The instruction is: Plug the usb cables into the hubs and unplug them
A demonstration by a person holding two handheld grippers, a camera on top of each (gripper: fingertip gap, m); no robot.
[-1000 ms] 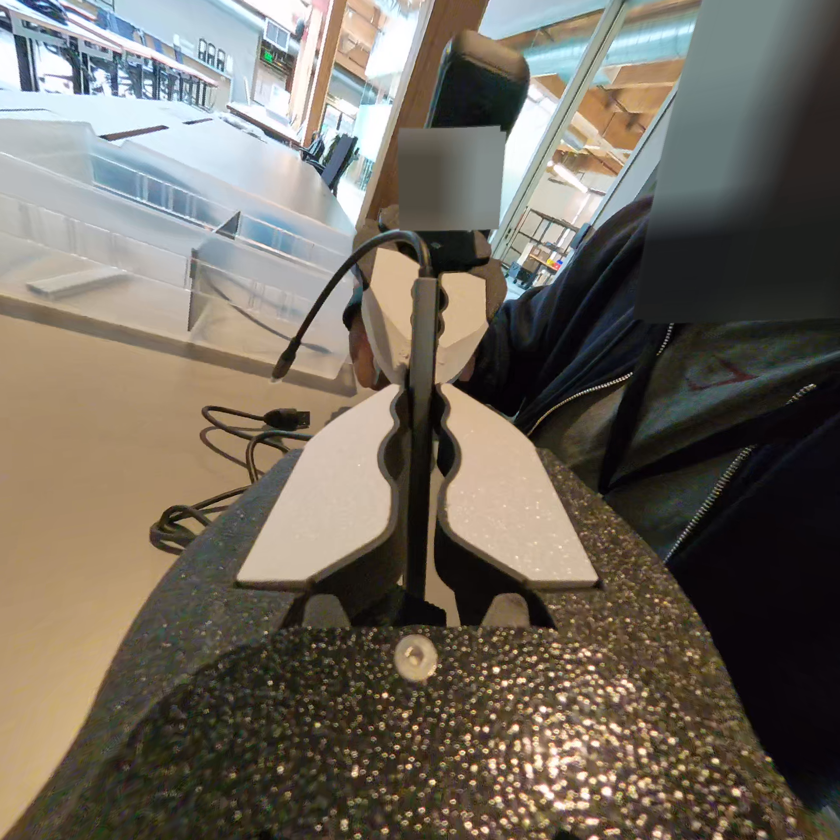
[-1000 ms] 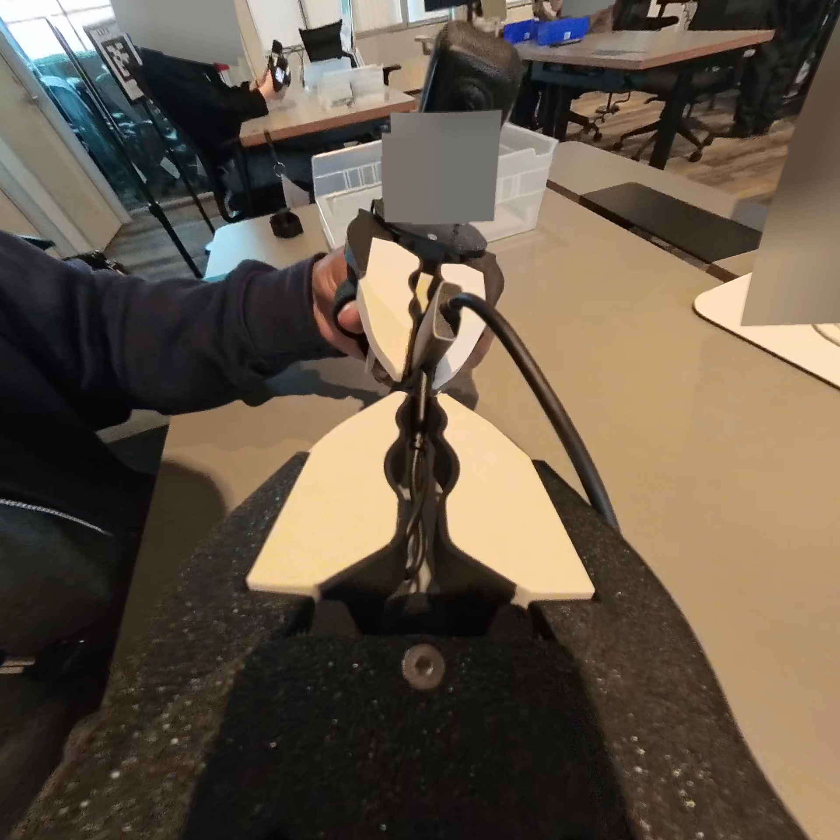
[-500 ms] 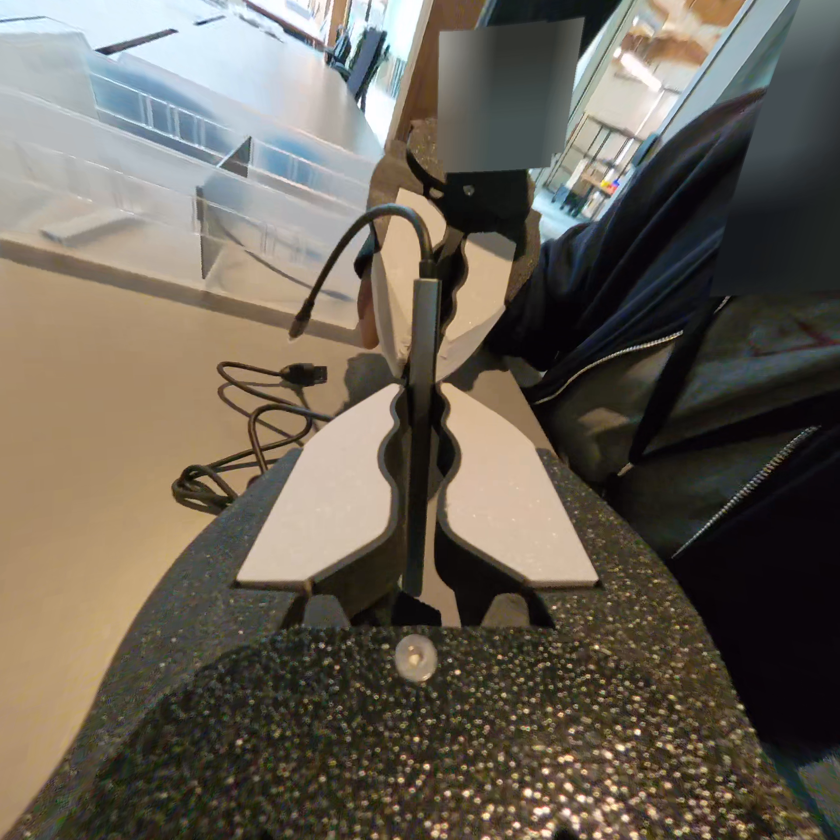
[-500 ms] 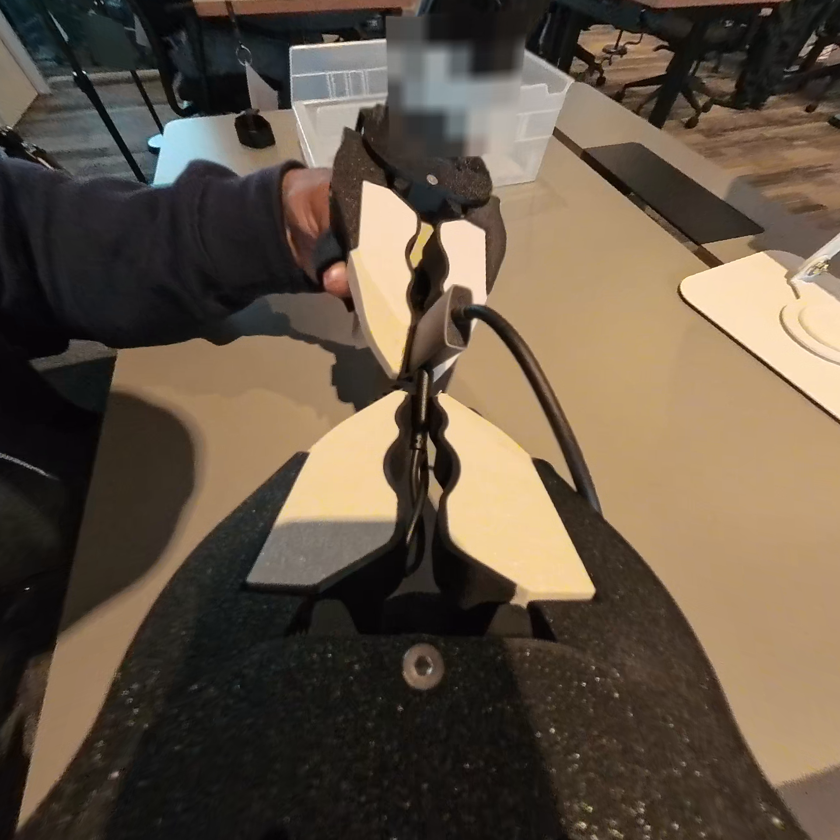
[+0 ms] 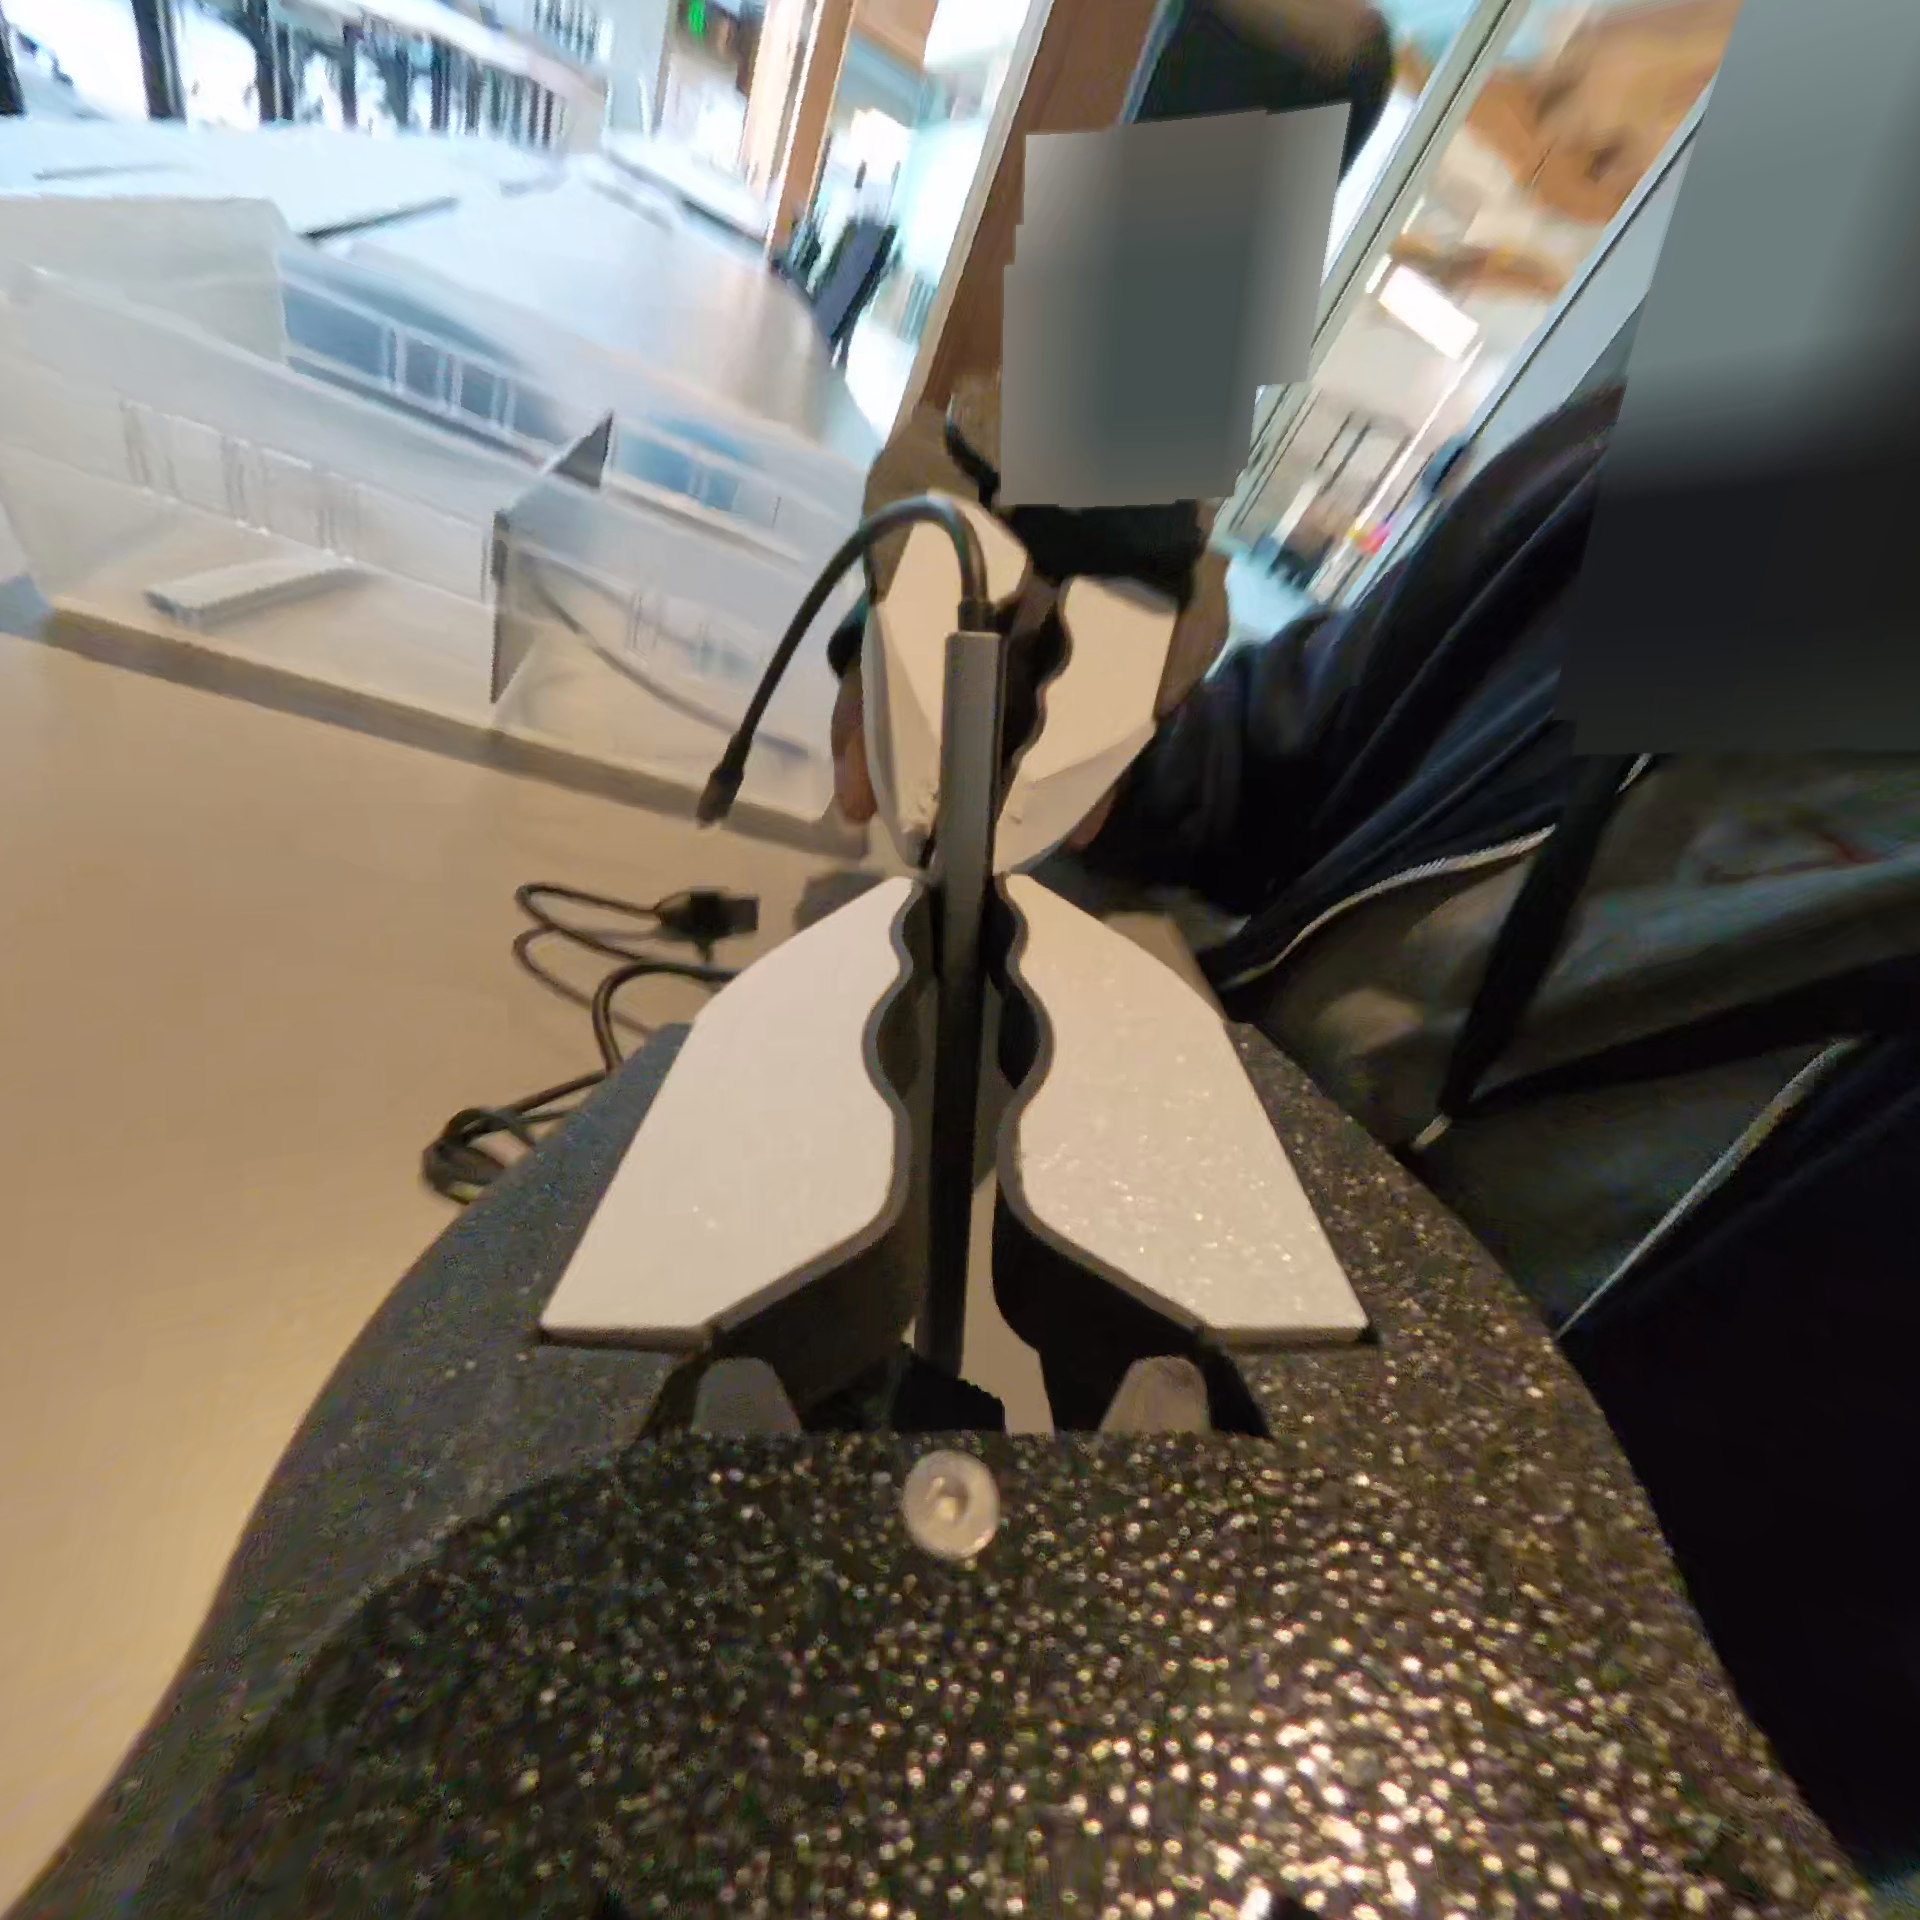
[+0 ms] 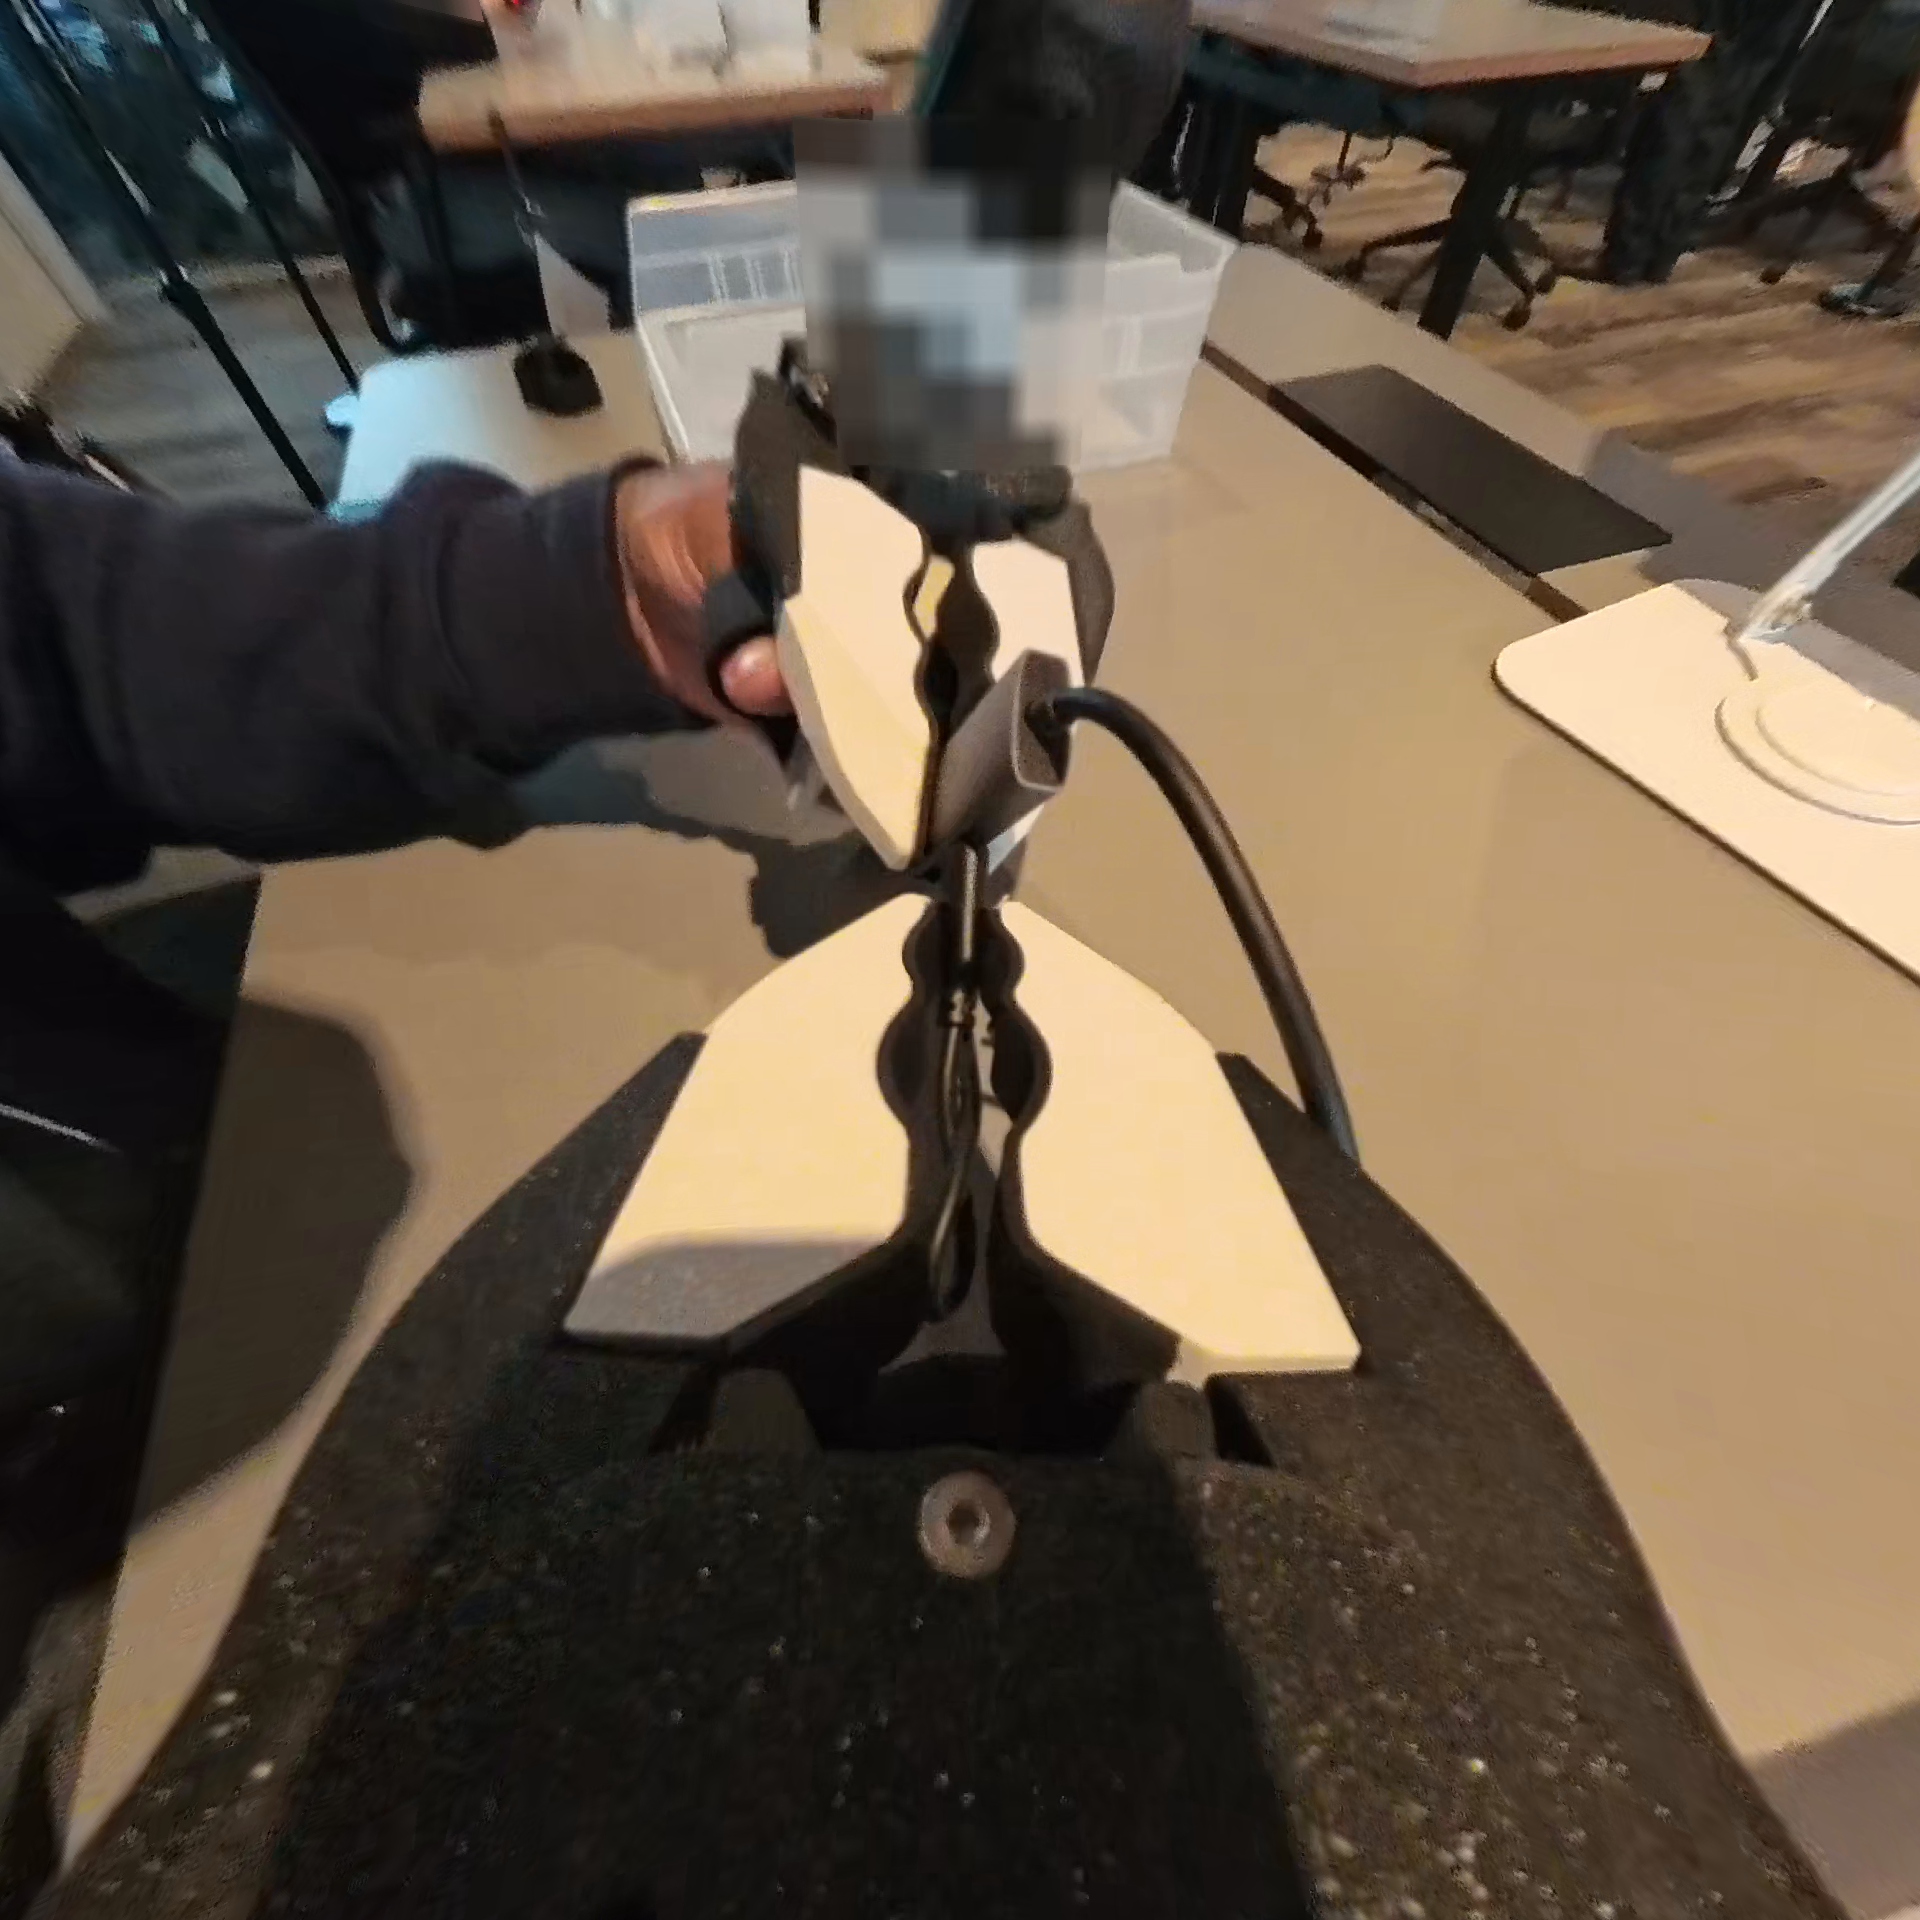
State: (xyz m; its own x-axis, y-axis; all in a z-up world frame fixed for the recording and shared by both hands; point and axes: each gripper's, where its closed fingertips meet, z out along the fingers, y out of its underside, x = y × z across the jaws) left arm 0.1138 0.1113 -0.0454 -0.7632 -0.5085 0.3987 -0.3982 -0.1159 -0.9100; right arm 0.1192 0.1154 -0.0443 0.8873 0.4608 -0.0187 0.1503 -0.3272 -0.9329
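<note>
Table (image 5: 208, 1039), beige and broad, carries everything in both views. Clear plastic bins (image 5: 364, 499) stand along its far edge in the left wrist view; a white lamp base (image 6: 1714, 727) and a dark flat mat (image 6: 1475, 468) lie to the right in the right wrist view. A person's dark sleeve (image 6: 312, 644) reaches in from the left, the hand (image 6: 686, 592) gripping the left tool.

Left tool (image 5: 961, 904): pads closed on the slim grey hub (image 5: 971, 790), which stands edge-on between them and projects forward above the table. The hub's own short lead (image 5: 821, 613) arches from its far end and hangs free, its plug in the air.

Right tool (image 6: 961, 914): pads closed on a thin black usb cable (image 6: 961, 1039), whose plug end points toward the hub (image 6: 997, 758) directly ahead. The two tools meet tip to tip; whether the plug is seated in a port is unclear, since the junction is blurred and partly hidden.

A thicker black cord (image 6: 1216, 873) curves from the hub's end down past the right tool. A loose black cable (image 5: 613, 987) with its connector lies coiled on the table to the left.
</note>
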